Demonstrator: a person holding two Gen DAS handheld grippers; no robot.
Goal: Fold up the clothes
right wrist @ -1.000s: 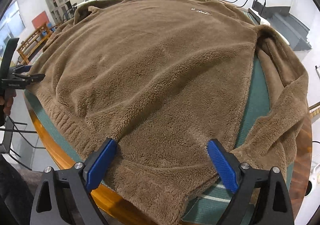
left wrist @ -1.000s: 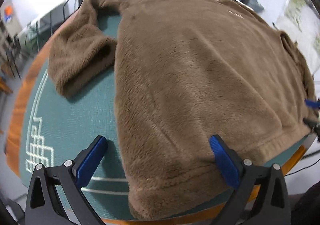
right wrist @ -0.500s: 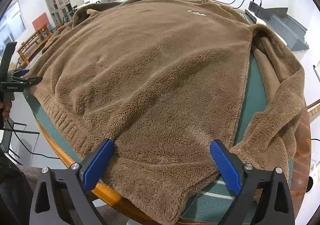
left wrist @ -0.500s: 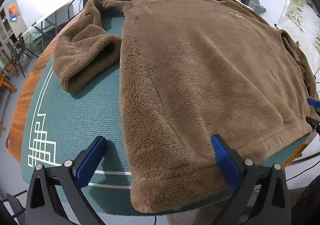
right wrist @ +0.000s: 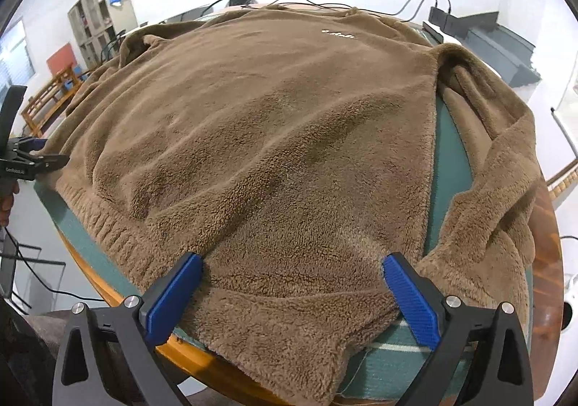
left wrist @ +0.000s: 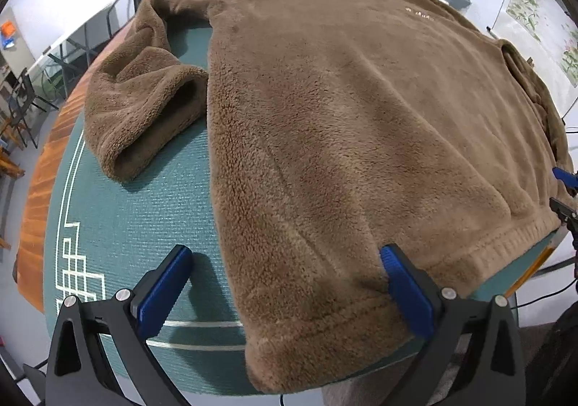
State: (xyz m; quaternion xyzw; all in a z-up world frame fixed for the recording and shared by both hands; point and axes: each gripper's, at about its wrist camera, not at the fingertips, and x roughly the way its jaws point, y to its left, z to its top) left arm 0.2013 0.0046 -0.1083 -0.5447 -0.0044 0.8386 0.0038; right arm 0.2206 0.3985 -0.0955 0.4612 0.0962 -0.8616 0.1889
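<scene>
Brown fleece sweater [left wrist: 354, 138] lies spread flat, front up, on a green mat [left wrist: 137, 218] that covers a round wooden table [left wrist: 39, 189]; small pale lettering shows on the chest at the far side. In the left wrist view one sleeve [left wrist: 144, 109] is bent back beside the body, cuff opening facing the camera, resting on the mat and touching the body's side edge. In the right wrist view the other sleeve [right wrist: 495, 196] runs down the far right side of the table, a strip of mat visible between it and the body. The ribbed hem [right wrist: 108, 229] lies along the near table edge, and one hem corner hangs slightly over the rim. Left gripper [left wrist: 285, 294]: jaws spread wide, blue pads apart, one pad over bare mat, the other over the fleece near the hem corner; nothing clamped. Right gripper [right wrist: 289, 294]: jaws spread wide and just been opening further, hem-corner fleece lying between the pads but not pinched. Whether either pad touches the fabric cannot be told. The left gripper also appears at the left edge of the right wrist view, beside the hem. White lines are printed on the mat near the left gripper. Cables [right wrist: 415, 5] trail off the far edge of the table.
</scene>
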